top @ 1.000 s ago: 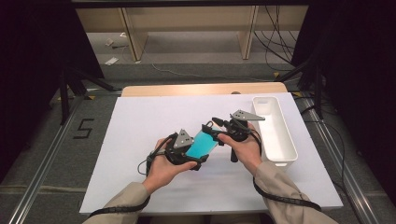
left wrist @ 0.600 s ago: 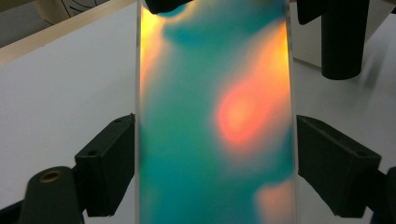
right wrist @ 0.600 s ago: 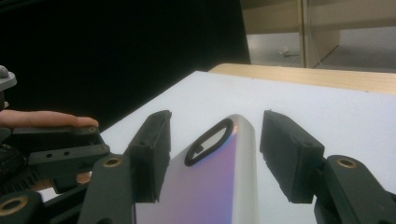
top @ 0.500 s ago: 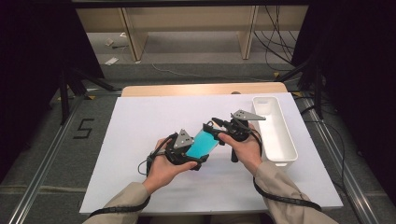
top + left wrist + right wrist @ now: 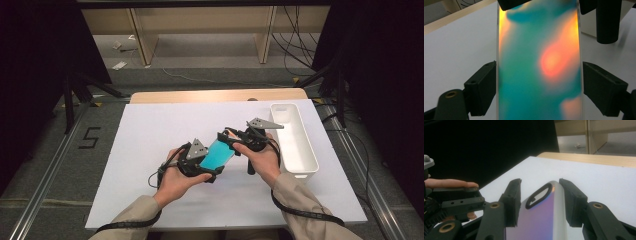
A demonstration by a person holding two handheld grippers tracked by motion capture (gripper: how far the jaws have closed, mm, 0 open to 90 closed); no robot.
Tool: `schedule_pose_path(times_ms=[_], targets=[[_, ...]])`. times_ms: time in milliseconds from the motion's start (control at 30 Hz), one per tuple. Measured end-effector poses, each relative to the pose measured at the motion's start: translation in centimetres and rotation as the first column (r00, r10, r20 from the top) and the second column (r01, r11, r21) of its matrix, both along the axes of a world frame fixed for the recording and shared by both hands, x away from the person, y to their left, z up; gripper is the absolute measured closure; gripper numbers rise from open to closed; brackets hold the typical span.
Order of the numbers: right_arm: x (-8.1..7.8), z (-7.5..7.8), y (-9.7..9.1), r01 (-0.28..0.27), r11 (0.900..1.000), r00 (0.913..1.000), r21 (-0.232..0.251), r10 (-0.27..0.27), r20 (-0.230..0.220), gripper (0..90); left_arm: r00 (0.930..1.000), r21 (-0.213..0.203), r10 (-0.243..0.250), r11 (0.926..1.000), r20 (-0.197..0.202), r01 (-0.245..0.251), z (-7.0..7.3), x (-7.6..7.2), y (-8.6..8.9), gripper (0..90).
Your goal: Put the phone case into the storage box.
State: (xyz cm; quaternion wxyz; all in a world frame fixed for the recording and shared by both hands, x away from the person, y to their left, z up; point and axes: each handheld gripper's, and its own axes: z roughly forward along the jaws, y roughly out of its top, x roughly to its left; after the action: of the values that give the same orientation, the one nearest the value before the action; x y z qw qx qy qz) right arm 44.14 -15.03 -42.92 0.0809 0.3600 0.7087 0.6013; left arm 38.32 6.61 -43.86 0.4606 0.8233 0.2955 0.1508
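Note:
A phone-sized slab with a glossy turquoise and orange face (image 5: 216,154) (image 5: 539,62) hangs tilted above the white table top (image 5: 150,130). My left gripper (image 5: 210,162) (image 5: 539,87) is shut on it, a pad pressing on each long edge. My right gripper (image 5: 226,138) (image 5: 540,192) reaches in from the right over the slab's far rounded end (image 5: 541,215), where an oval cutout shows. Its jaws have just been closing with that end between them. They stand close to its sides, and a thin gap still shows by the pad tips.
A long white tray (image 5: 292,145) stands at the right of the white top, just beyond my right hand. A wooden table edge (image 5: 215,95) runs behind the top. Shelf legs and cables are on the floor farther back.
My right gripper's jaws have drawn in around the slab's far end. Both hands and the slab stay where they were.

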Motion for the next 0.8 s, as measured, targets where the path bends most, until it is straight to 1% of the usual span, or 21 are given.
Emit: schedule_pose_path(times_ms=[67,233,333,467,567,633,800], targets=[[0.00,-0.08,-0.04,0.002,1.0000,1.0000,0.008,-0.002,-0.009,55.4,1.0000,-0.002,0.003,1.0000,0.001,-0.003,0.00,0.03,0.05,16.9],[-0.01,-0.11,-0.08,0.005,1.0000,0.9999,0.007,-0.005,-0.014,59.7,1.0000,0.000,0.003,1.0000,0.003,-0.003,-0.02,0.02,0.06,16.9],[-0.01,-0.10,-0.19,0.006,0.9999,0.9997,0.015,-0.006,-0.023,61.1,1.0000,-0.001,0.002,1.0000,0.004,-0.002,-0.07,0.00,0.02,16.9],[-0.08,-0.08,-0.24,0.007,0.9997,0.9995,0.022,-0.006,-0.031,62.5,1.0000,0.011,-0.003,0.9999,0.007,0.003,-0.05,-0.04,0.01,16.8],[-0.11,0.08,-0.30,0.004,0.9991,0.9993,0.043,-0.003,-0.037,65.3,0.9999,0.008,-0.017,0.9998,0.003,0.017,-0.16,-0.05,-0.08,16.8],[-0.12,0.20,-0.35,-0.002,0.9992,0.9993,0.041,0.004,-0.037,65.7,0.9998,0.012,-0.015,0.9998,0.015,0.015,-0.19,0.02,-0.09,16.7],[-0.19,0.34,-0.34,-0.007,0.9987,0.9993,0.050,0.009,-0.035,67.4,0.9994,0.028,-0.007,0.9996,0.033,0.006,-0.21,-0.01,-0.16,16.6]])
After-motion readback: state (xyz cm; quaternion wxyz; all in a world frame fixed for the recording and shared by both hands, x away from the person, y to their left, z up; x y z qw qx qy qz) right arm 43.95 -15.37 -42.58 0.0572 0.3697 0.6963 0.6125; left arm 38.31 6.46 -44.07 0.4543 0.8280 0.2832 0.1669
